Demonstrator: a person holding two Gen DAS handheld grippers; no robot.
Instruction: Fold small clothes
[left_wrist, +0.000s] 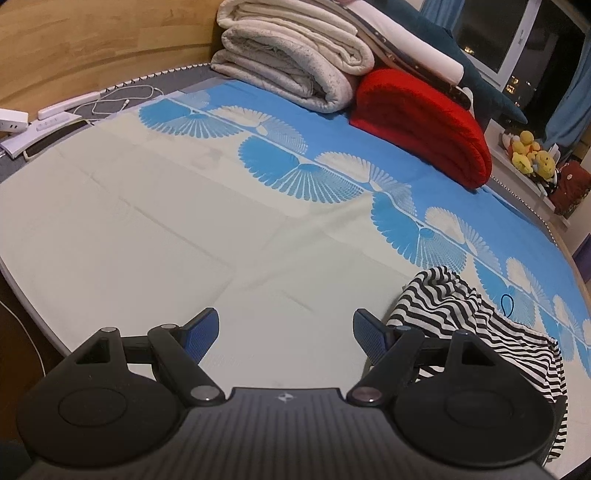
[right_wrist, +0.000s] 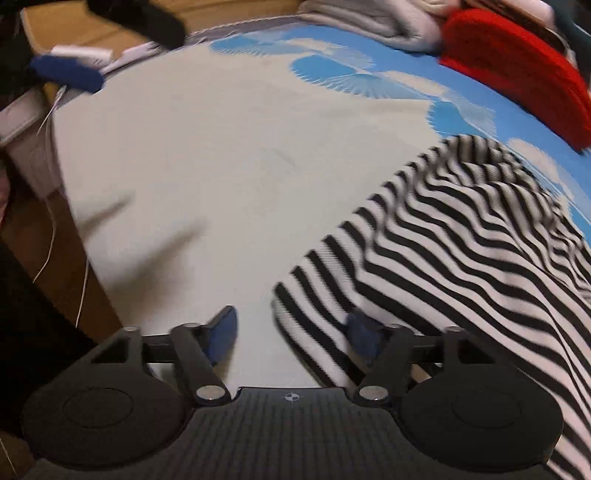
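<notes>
1. Nearest the lens in the right wrist view: right gripper (right_wrist: 291, 334), tongs spread, nothing pinched. One blue pad sits at the hem of the striped garment (right_wrist: 461, 236); picture blurred, so contact uncertain.
2. Striped garment lies crumpled on the bed sheet (right_wrist: 221, 184), running from 5 o'clock up toward 2 o'clock in that view, not yet laid flat.
3. Left gripper (left_wrist: 286, 334): tongs spread and empty over bare sheet; garment bunched at 4 o'clock, behind its right-hand finger.
4. Far side of the bed: folded beige blankets (left_wrist: 291, 55) at 12 o'clock, red cushion (left_wrist: 424, 122) at 1 o'clock, plush toys (left_wrist: 532, 155) at 2 o'clock.
5. Step, as judged: the start, with the garment still to be spread before any fold.
6. Next move calls for each gripper to take a hem corner and draw the cloth flat.
7. Writing: none legible; only a small round emblem on each gripper body.
</notes>
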